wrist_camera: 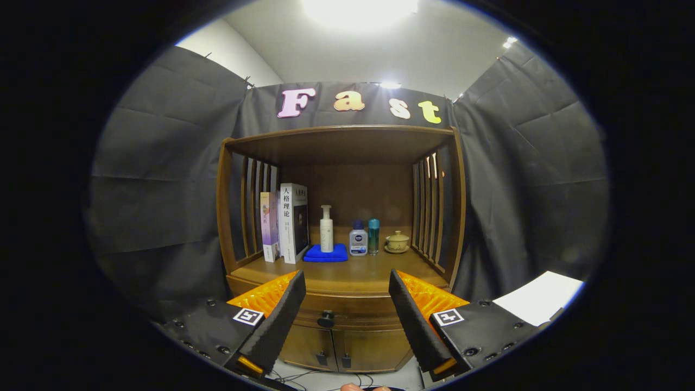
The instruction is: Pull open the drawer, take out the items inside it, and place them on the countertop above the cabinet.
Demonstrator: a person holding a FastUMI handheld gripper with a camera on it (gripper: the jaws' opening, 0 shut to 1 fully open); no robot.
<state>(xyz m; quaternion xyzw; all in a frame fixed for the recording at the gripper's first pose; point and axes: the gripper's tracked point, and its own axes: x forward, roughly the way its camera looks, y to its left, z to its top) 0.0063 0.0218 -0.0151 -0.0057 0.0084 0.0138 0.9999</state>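
My gripper (347,296) is spread wide, its two fingers holding nothing and touching nothing. I see it hanging in front of the cabinet (342,331), well short of it.

Between the fingers, and beyond them, sits the drawer (347,310), closed flush under the countertop (347,274). Its dark round knob (326,319) is in the middle of the drawer front, a little nearer my left finger than my right. I cannot see what lies inside the drawer.

Below the drawer are two cabinet doors (339,347), each with a small dark pull near the seam where they meet. Some thin cables (304,376) lie on the floor at the foot of the cabinet.

Above, the countertop is an open shelf with slatted wooden sides and a wooden top. On its left stand two books (285,224) upright, side by side. Just to their right lies a folded blue cloth (326,253) with a white pump bottle (326,229) standing on it. Next come a small clear bottle (358,239) with a blue cap and, touching or just beside it, a slim teal bottle (373,236). Furthest right sits a small lidded cup (397,241) on a saucer.

A white sheet (543,297) lies off to the right, beyond my right finger.
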